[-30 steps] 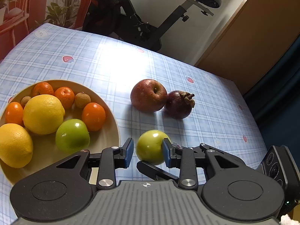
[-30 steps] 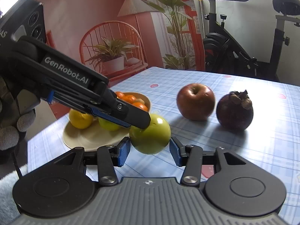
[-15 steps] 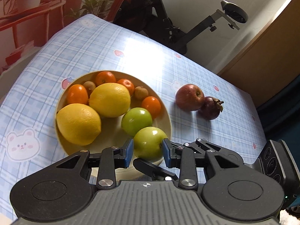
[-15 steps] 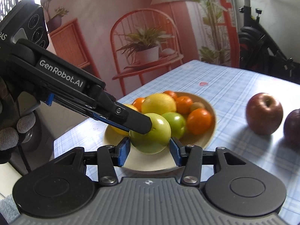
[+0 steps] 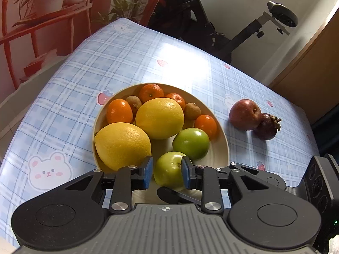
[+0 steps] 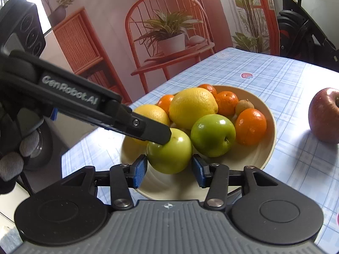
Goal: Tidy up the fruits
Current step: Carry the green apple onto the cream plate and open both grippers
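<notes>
L fingers (image 5: pixel 167 174): closing on the held green apple (image 5: pixel 169 170); right pad on the skin, slim gap at the left pad. Held over near rim of bowl (image 5: pixel 222 148), prob so it drops in the free spot.
R fingers (image 6: pixel 169 170): part open, pads straddle same apple, small gaps both sides; looks like a guard/support, not a grip. L finger tip sits on top of the apple in R view.
Held apple loc: above bowl's near edge, just beside 2nd green apple (image 5: pixel 191 143); can't tell if it rests on the bowl yet.
Bowl count: 2 lemons (image 5: pixel 122 145), 4 small oranges (image 5: pixel 119 111), 2 small brown fruits (image 5: pixel 192 111), 1 green apple, plus the held one.
Still on table (image 5: pixel 127 59): 1 red apple (image 5: pixel 244 114), 1 mangosteen (image 5: pixel 267 126), touching, well apart from bowl; prob next to go.
Hand: gloved hand (image 6: pixel 12 160) on L gripper, R view edge.
</notes>
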`<move>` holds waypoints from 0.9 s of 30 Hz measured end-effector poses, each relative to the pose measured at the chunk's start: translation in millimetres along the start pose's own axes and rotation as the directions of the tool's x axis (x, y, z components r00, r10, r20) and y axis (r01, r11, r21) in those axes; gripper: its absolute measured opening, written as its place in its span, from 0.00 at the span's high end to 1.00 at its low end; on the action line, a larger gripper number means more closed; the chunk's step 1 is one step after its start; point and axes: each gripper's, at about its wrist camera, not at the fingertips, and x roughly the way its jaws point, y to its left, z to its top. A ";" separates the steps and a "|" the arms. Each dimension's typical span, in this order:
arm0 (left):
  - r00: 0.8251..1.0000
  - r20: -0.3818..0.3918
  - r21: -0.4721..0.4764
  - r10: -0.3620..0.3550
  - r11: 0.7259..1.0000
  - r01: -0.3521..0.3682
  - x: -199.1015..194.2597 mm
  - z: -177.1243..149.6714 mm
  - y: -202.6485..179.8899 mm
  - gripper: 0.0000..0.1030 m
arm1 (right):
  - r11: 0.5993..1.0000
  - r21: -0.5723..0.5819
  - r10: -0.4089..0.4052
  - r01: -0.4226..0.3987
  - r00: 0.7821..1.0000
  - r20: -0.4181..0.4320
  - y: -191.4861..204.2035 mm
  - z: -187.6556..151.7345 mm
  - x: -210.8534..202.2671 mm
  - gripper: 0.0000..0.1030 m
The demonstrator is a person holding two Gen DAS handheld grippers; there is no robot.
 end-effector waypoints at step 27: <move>0.998 0.056 -0.014 -0.001 1.000 0.002 -6.4 3.3 0.1 0.73 | 1.000 0.019 -0.008 0.007 0.998 0.068 -0.9 9.9 -14.5 0.70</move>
